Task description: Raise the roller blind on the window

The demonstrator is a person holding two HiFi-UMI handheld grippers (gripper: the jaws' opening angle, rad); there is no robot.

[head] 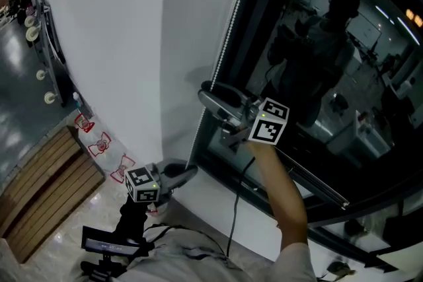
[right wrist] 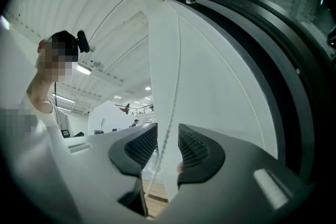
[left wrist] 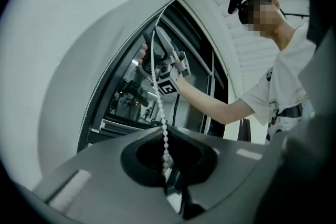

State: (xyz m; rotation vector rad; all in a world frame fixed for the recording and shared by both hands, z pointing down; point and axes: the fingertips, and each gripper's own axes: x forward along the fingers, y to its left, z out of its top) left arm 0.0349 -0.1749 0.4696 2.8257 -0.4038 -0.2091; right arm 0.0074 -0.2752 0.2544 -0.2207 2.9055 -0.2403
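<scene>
Chain work, hand-over-hand by the look of it. Left gripper (left wrist: 167,173) low, near sill (head: 218,193), jaws pressed together on bead chain (left wrist: 159,107). Strand running straight up out of the jaw notch in left gripper view. Probably parked there as an anchor: keeps the strand taut and blocks any slip-back during repositioning of the other hand.

Right gripper (right wrist: 167,147) higher up on the same strand, at the edge of window (head: 370,109). Jaws spread, chain threaded through the gap, ribbed pads (right wrist: 143,145) clear of the beads on both sides. Reads as lined up for a fresh bite, no grip there.

Roller blind (head: 112,43): taken to be the white sheet left of the dark glass, hanging low, down past right gripper level. Bottom edge not made out. Second strand of the loop hugging the blind edge, untouched.

Judged early-to-mid task, plenty of fabric down.

Next move: close right pads square on the beads before any release on the left. Otherwise risk of chain running free and blind dropping. Also worth keeping the pull in line with the strand; off-axis pull likely to skip beads at the top (mechanism out of view).
</scene>
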